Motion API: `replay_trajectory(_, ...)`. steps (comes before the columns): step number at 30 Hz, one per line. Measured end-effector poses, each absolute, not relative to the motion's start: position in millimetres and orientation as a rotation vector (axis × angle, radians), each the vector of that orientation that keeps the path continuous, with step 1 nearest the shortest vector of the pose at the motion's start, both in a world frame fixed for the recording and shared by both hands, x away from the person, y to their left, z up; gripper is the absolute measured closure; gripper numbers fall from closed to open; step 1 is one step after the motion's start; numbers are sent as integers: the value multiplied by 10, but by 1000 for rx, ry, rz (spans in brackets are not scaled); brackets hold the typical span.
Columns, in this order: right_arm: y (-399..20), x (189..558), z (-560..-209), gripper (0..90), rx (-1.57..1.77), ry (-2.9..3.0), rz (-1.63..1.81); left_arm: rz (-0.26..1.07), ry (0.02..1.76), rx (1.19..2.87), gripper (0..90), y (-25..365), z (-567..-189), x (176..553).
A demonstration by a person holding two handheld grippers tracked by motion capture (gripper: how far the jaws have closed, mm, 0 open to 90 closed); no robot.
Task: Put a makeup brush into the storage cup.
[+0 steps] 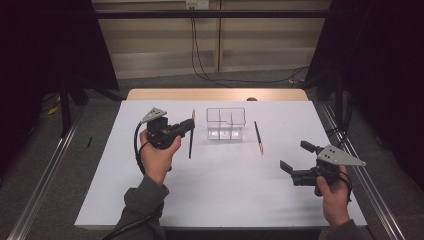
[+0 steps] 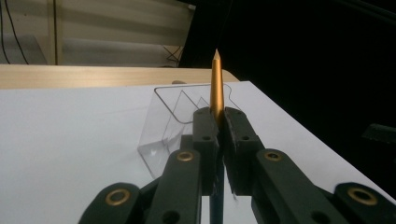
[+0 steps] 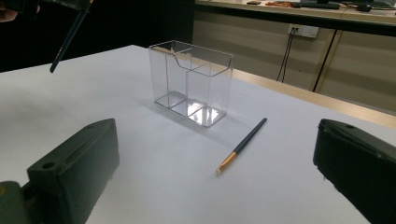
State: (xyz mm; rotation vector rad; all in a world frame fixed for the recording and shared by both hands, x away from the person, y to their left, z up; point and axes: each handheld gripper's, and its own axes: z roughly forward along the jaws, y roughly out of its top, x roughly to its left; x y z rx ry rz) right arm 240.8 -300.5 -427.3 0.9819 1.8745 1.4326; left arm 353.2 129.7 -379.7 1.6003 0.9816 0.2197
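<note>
The gold-tipped brush (image 2: pixel 216 84) is clamped between the closed jaws of the left gripper (image 1: pixel 186 126), held above the white table (image 1: pixel 210 185) just left of the clear divided holder (image 1: pixel 226 123); its lower dark handle is cut off behind the jaws in the left gripper view. A second brush (image 1: pixel 258 137) lies flat right of the holder. The right gripper (image 1: pixel 295 156) hovers with jaws wide apart and nothing between them; no readable writing anywhere.
</note>
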Motion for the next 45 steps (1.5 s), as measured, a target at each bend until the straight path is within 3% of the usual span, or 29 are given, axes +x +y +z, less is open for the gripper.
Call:
replay_trajectory(7,-3005,2414,-4278,0,974,1879,1434,222,937,1571,841,1234,-3776,3547)
replay_trajectory(11,-3012,2413,-4280,0,978,1881,1427,318,872,1624,842,1123,-3745,3512)
replay_trajectory(19,-3013,2413,-4277,0,981,1877,1432,262,846,1576,841,1042,-3772,3569)
replay_trajectory(45,-3046,2415,-4274,0,981,1875,1436,261,829,1476,841,825,-3815,3695)
